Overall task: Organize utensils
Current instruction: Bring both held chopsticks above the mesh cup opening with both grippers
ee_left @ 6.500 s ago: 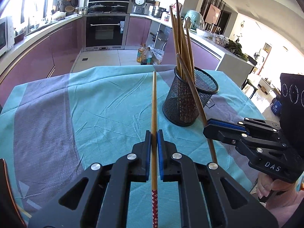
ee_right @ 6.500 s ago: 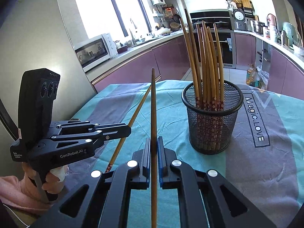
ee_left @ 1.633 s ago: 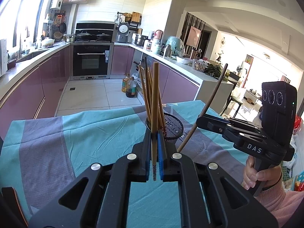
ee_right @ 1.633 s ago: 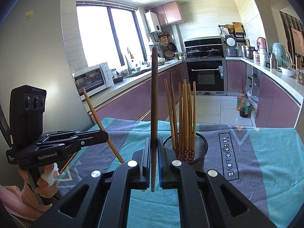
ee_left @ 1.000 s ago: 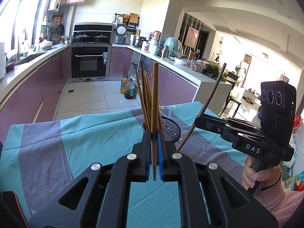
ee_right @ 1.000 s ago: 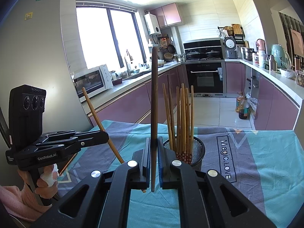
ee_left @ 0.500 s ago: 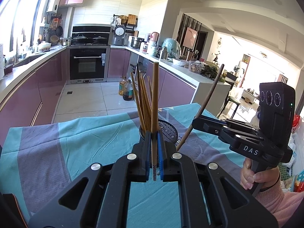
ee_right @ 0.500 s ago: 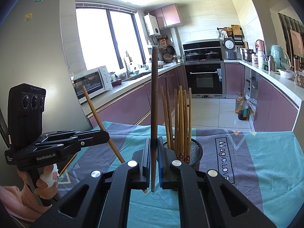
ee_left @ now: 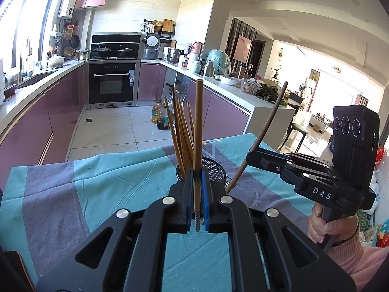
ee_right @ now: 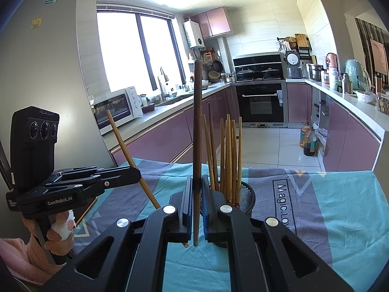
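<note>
Both pairs of jaws are pinched tight, each on a single chopstick held upright above the table.

At the bottom centre of its own view, the left gripper (ee_left: 197,187) clamps a light wooden chopstick (ee_left: 198,126) between blue pads, its patterned end poking out just below them. The right gripper (ee_right: 197,194) clamps a darker chopstick (ee_right: 197,131) the same way. Behind both, near the middle of each frame, a black mesh holder (ee_right: 248,194) stands on the teal and grey tablecloth (ee_left: 97,185) with a bundle of chopsticks (ee_right: 229,153) leaning in it. A hand (ee_left: 328,228) in a pink sleeve grips the right handle at the lower right of the left view.
</note>
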`<move>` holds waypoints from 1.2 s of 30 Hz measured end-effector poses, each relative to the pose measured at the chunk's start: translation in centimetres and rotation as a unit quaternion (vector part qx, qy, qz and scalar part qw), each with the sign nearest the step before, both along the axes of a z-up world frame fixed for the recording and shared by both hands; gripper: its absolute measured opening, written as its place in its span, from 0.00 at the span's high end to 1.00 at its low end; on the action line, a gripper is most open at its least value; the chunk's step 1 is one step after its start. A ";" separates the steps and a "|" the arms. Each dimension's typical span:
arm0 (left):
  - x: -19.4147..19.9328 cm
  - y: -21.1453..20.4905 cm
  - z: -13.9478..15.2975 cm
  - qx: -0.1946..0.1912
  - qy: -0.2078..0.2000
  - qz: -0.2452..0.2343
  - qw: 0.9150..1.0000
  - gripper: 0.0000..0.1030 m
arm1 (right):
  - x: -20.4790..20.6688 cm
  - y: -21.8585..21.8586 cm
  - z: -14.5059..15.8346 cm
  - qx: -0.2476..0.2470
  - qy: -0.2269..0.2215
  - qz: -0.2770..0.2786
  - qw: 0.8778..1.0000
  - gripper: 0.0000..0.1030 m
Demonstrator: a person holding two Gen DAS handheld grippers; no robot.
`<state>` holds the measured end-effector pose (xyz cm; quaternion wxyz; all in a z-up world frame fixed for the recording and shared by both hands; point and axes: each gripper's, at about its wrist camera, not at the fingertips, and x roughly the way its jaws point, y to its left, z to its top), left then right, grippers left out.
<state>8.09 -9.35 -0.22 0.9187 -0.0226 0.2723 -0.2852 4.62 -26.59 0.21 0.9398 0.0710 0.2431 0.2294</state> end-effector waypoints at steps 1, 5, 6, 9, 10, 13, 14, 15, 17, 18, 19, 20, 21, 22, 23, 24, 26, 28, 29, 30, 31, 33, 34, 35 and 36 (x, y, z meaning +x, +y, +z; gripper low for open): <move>0.0 0.0 0.0 0.000 0.000 -0.001 1.000 0.93 | -0.1 0.0 0.0 0.000 0.000 0.000 1.000 0.94; 0.2 -0.1 0.1 0.000 -0.003 -0.002 1.000 0.93 | 0.0 -0.1 0.1 0.000 -0.001 -0.001 1.000 0.94; 0.3 -0.1 0.1 0.000 -0.004 -0.002 1.000 0.93 | 0.0 -0.1 0.1 -0.001 -0.002 -0.001 1.000 0.94; 0.4 -0.1 0.2 0.000 -0.005 -0.003 1.000 0.93 | 0.1 -0.2 0.1 0.000 -0.002 -0.002 1.000 0.94; 0.4 -0.1 0.2 0.000 -0.005 -0.003 1.000 0.93 | 0.1 -0.2 0.1 0.000 -0.002 -0.001 1.000 0.94; 0.4 -0.1 0.3 -0.001 -0.005 -0.005 1.000 0.93 | 0.1 -0.3 0.1 0.001 -0.002 -0.001 1.000 0.94; 0.4 -0.1 0.4 0.000 -0.005 -0.005 1.000 0.93 | 0.1 -0.3 0.1 0.001 -0.003 -0.001 1.000 0.94; 0.4 -0.1 0.4 0.000 -0.005 -0.005 1.000 0.93 | 0.1 -0.3 0.2 0.001 -0.003 -0.001 1.000 0.94; 0.4 0.0 0.4 -0.001 -0.005 -0.006 1.000 0.93 | 0.1 -0.3 0.1 0.001 -0.003 -0.001 1.000 0.94; 0.4 0.0 0.4 -0.001 -0.006 -0.007 1.000 0.93 | 0.1 -0.3 0.1 0.002 -0.003 -0.001 1.000 0.94; 0.4 0.0 0.5 0.000 -0.007 -0.007 1.000 0.93 | 0.1 -0.3 0.1 0.002 -0.003 -0.001 1.000 0.94; 0.4 -0.1 0.5 0.000 -0.007 -0.008 1.000 0.93 | 0.1 -0.3 0.1 0.002 -0.003 -0.001 1.000 0.94; 0.4 -0.1 0.5 0.000 -0.008 -0.008 1.000 0.93 | 0.1 -0.4 0.1 0.002 -0.002 -0.001 1.000 0.94; 0.4 -0.1 0.6 0.000 -0.008 -0.008 1.000 0.93 | 0.1 -0.4 0.1 0.003 -0.002 -0.001 1.000 0.94; 0.4 0.0 0.6 0.000 -0.009 -0.009 1.000 0.93 | 0.1 -0.4 0.1 0.003 -0.002 -0.001 1.000 0.94; 0.4 -0.1 0.6 0.001 -0.010 -0.009 1.000 0.93 | 0.2 -0.4 0.1 0.003 -0.002 -0.001 1.000 0.94; 0.4 -0.1 0.6 0.001 -0.011 -0.009 1.000 0.93 | 0.3 -0.4 0.2 0.003 -0.003 -0.001 1.000 0.94; 0.4 -0.2 0.6 0.001 -0.012 -0.010 1.000 0.93 | 0.2 -0.4 0.1 0.003 -0.002 -0.001 1.000 0.94; 0.4 -0.2 0.6 0.001 -0.012 -0.010 1.000 0.93 | 0.2 -0.4 0.1 0.003 -0.003 -0.001 1.000 0.94; 0.4 -0.2 0.6 0.001 -0.012 -0.010 1.000 0.93 | 0.2 -0.4 0.2 0.003 -0.003 -0.001 1.000 0.94; 0.4 -0.2 0.6 0.001 -0.012 -0.010 1.000 0.93 | 0.2 -0.4 0.3 0.003 -0.004 -0.001 1.000 0.94; 0.3 -0.2 0.6 0.001 -0.013 -0.010 1.000 0.93 | 0.3 -0.4 0.5 0.002 -0.006 -0.001 1.000 0.94; 0.3 -0.2 0.7 0.001 -0.013 -0.011 1.000 0.93 | 0.3 -0.4 0.6 0.002 -0.007 -0.001 1.000 0.94; 0.3 -0.2 0.7 0.001 -0.014 -0.012 1.000 0.93 | 0.4 -0.4 0.7 0.002 -0.007 -0.001 1.000 0.94; 0.3 -0.2 0.8 0.001 -0.015 -0.013 1.000 0.93 | 0.4 -0.4 0.8 0.002 -0.008 -0.001 1.000 0.94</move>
